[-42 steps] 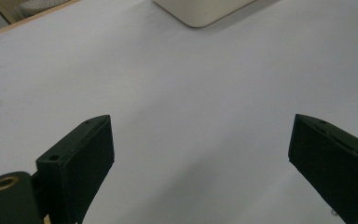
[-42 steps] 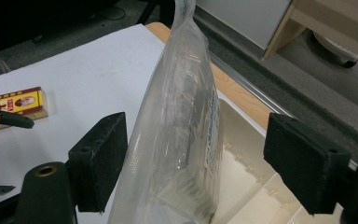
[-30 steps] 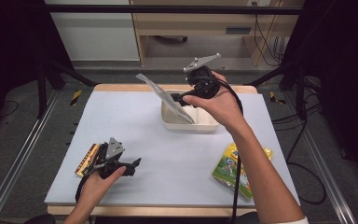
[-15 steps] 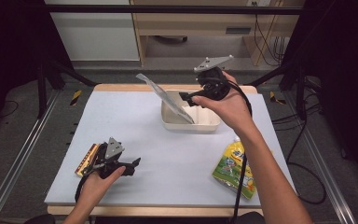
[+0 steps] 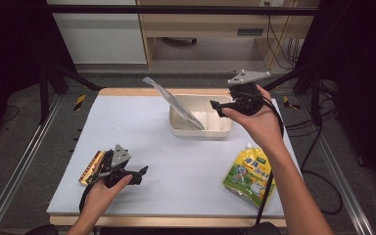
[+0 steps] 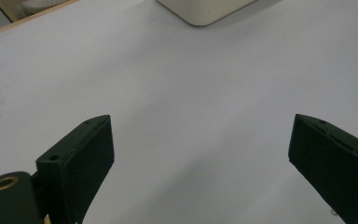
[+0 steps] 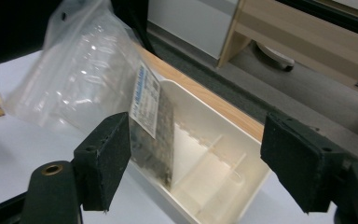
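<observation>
A cream divided bin point(image 5: 177, 129) stands at the back of the pale mat, also seen in the right gripper view point(image 7: 223, 182). A clear plastic bag point(image 5: 172, 102) with a printed label leans in the bin's left end point(image 7: 84, 70). My right gripper point(image 5: 216, 106) hovers over the bin's right end, pointing left, a short way from the bag. Its jaws have just been closing a little but stand wide apart point(image 7: 196, 140) with nothing between them. My left gripper point(image 5: 141, 172) rests low at the front left, open point(image 6: 200, 126) over bare mat.
A yellow-green spouted pouch point(image 5: 249, 171) lies flat at the front right, beside the right forearm. A small brown and yellow packet point(image 5: 89, 166) lies next to the left hand. The mat point(image 5: 127, 122) sits on a wood-edged table with metal rails on both sides.
The right hand has drawn to the right and slightly down, away from the bag toward the bin's right end. The bag stays leaning in the bin. The left hand has kept still.
</observation>
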The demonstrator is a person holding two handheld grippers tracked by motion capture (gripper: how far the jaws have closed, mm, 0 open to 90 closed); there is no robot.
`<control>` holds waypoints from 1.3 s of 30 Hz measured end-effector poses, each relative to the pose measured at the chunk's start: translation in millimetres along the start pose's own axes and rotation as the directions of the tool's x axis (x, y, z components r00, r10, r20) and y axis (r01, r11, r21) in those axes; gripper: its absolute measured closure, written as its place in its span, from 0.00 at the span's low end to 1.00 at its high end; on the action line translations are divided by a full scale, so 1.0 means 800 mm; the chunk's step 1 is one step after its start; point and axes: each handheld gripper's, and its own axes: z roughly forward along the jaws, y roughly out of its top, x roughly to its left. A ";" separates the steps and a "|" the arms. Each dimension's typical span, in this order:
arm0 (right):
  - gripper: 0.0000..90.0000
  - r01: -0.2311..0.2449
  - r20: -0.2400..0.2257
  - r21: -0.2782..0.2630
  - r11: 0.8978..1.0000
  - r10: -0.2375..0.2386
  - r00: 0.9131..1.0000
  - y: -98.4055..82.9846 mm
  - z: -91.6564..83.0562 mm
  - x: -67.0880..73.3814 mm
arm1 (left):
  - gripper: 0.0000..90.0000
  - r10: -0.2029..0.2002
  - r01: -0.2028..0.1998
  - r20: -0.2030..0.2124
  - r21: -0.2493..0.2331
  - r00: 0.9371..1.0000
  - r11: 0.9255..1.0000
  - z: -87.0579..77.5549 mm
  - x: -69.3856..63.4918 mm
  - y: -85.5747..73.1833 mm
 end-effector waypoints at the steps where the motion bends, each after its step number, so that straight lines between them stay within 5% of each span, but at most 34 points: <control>1: 0.29 -0.010 0.007 0.003 1.000 0.010 1.000 -0.005 -0.002 -0.002 | 0.07 0.000 0.000 0.000 0.000 1.000 1.000 0.000 0.000 0.000; 14: 0.42 -0.126 0.131 0.032 0.992 0.120 0.984 -0.087 -0.023 -0.038 | 0.07 0.003 -0.002 -0.002 0.006 1.000 1.000 0.001 -0.001 -0.001; 39: 0.47 -0.282 0.205 0.058 0.958 0.265 0.942 -0.203 -0.043 -0.066 | 0.07 -0.003 0.003 -0.011 0.006 1.000 1.000 0.001 0.001 -0.001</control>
